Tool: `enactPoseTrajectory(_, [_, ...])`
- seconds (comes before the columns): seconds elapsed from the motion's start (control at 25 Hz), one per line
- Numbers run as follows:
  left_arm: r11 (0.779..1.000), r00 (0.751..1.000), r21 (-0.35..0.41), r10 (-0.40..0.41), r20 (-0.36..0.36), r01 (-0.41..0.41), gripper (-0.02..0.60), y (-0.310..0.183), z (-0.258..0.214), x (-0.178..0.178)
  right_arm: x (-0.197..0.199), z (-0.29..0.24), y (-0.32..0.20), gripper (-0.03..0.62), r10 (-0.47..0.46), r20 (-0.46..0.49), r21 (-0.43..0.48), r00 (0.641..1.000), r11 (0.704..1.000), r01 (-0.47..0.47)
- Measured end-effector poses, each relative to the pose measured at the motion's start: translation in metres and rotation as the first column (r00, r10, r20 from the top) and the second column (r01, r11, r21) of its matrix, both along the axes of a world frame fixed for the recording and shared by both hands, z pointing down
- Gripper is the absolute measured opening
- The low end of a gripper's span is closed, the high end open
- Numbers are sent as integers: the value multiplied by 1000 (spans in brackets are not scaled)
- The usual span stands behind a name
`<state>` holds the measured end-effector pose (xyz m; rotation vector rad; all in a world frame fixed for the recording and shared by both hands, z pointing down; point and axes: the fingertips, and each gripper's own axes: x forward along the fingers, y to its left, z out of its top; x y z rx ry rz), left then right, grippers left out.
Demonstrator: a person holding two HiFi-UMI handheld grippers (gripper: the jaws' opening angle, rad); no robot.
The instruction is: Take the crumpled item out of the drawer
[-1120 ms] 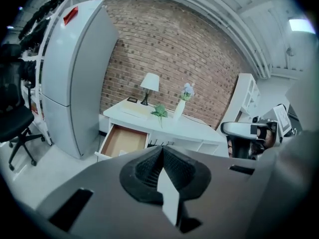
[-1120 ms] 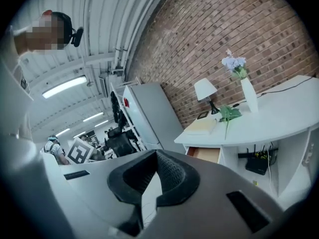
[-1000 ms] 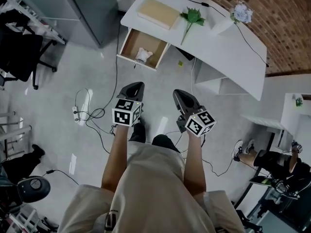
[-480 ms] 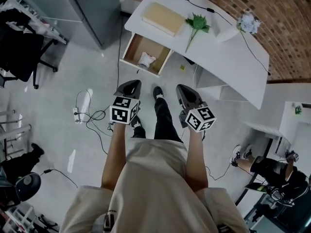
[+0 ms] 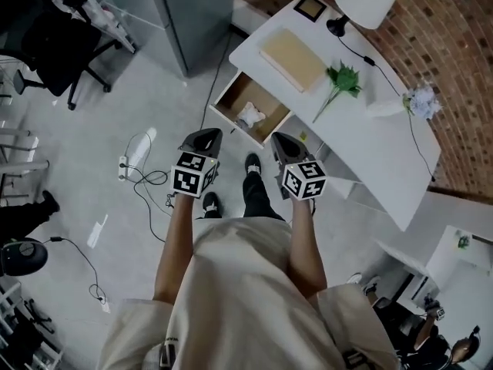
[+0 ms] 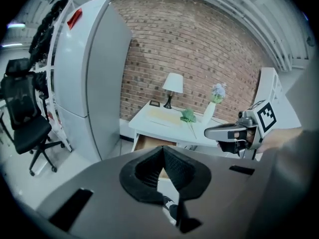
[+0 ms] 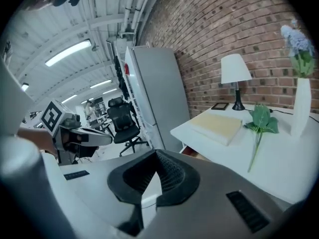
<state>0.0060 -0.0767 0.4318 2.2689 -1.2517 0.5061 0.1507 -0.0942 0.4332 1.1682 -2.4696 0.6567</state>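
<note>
I judge this the approach step. The crumpled item (image 5: pixel 250 116) lies about midway between the open drawer's (image 5: pixel 235 97) edges. The left gripper (image 5: pixel 206 135) and right gripper (image 5: pixel 279 139) are empty, jaws together. Next, one must spread its jaws above the item.

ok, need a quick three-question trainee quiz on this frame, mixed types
1. True or false: the wooden desk drawer stands open.
2. What lies inside it? A) green leafy sprig B) crumpled white item C) white table lamp
3. Fill in: both grippers are ___ and empty.
Key: 1 true. 2 B, the crumpled white item. 3 shut: left gripper, right gripper.
</note>
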Motion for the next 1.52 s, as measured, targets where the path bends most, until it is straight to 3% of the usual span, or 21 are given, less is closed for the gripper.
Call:
enactPoseTrajectory(0.2, [997, 998, -29, -64, 16, 65, 14, -12, 4, -8, 0, 38, -23, 25, -70, -72, -62, 995, 996, 66])
enactPoseTrajectory(0.32, [994, 996, -59, -90, -6, 90, 14, -11, 13, 0, 5, 71, -32, 25, -138, -152, -93, 979, 988, 125])
enactPoseTrajectory(0.44, [988, 993, -99, -119, -23, 116, 14, -9, 29, 10, 8, 105, -43, 25, -171, -171, -148, 970, 978, 146])
enactPoseTrajectory(0.64, [977, 984, -133, -172, -41, 165, 14, -20, 60, 27, 17, 174, -55, 25, -270, -272, -268, 924, 943, 197])
enactPoseTrajectory(0.76, [972, 982, -157, -183, -42, 174, 14, -26, 86, 36, 18, 206, -65, 25, -294, -289, -300, 911, 931, 206])
enactPoseTrajectory(0.88, [951, 965, -207, -250, -82, 228, 14, -32, 114, 45, 22, 235, -75, 25, -315, -317, -326, 895, 922, 209])
enactPoseTrajectory(1.04, [937, 947, -205, -307, -98, 282, 14, -48, 140, 54, 25, 266, -86, 25, -347, -353, -352, 869, 910, 221])
enactPoseTrajectory(1.28, [926, 934, -206, -342, -102, 317, 14, -66, 171, 59, 4, 298, -100, 25, -436, -300, -389, 848, 868, 308])
enactPoseTrajectory(1.4, [919, 928, -206, -361, -95, 336, 14, -67, 182, 57, -7, 308, -110, 25, -483, -335, -375, 809, 856, 356])
enactPoseTrajectory(1.52, [907, 917, -213, -389, -87, 364, 14, -63, 193, 52, -18, 316, -114, 25, -558, -400, -359, 727, 825, 436])
